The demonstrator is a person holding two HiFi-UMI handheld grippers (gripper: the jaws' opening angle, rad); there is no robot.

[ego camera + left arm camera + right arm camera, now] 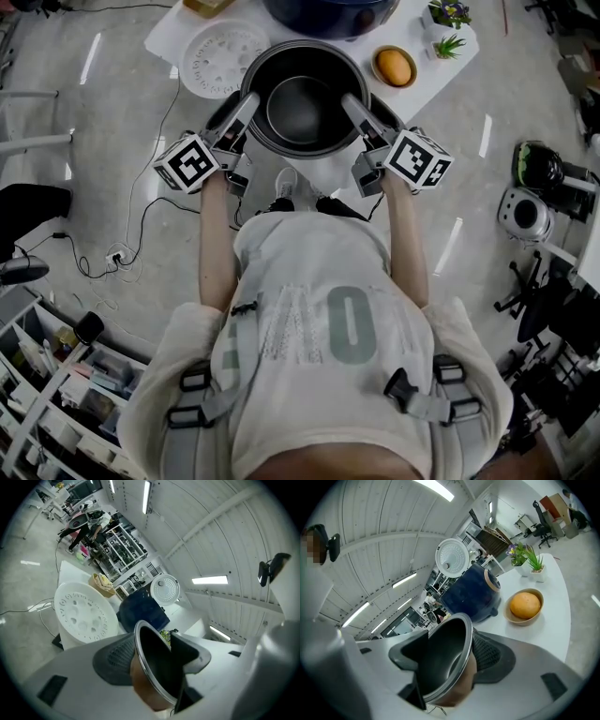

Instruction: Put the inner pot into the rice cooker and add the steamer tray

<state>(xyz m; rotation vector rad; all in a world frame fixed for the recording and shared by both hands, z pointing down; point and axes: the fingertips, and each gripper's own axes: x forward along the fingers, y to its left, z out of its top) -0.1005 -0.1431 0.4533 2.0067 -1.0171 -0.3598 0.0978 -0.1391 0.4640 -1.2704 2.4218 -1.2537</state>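
Straight ahead, the path is blocked by the blue rice cooker [328,14], set just behind the inner pot [305,103]. The left flank is closed off by the white steamer tray [223,56], lying just beside the pot's rim. On the right, a strip of bare table [436,73] is left beyond the bowl with the orange [395,67], and the far corner is taken up by two small plants [448,45]. Open floor [94,141] is seen on both sides. The pot's wall is clamped by the left tool [249,99] and the right tool [353,101].
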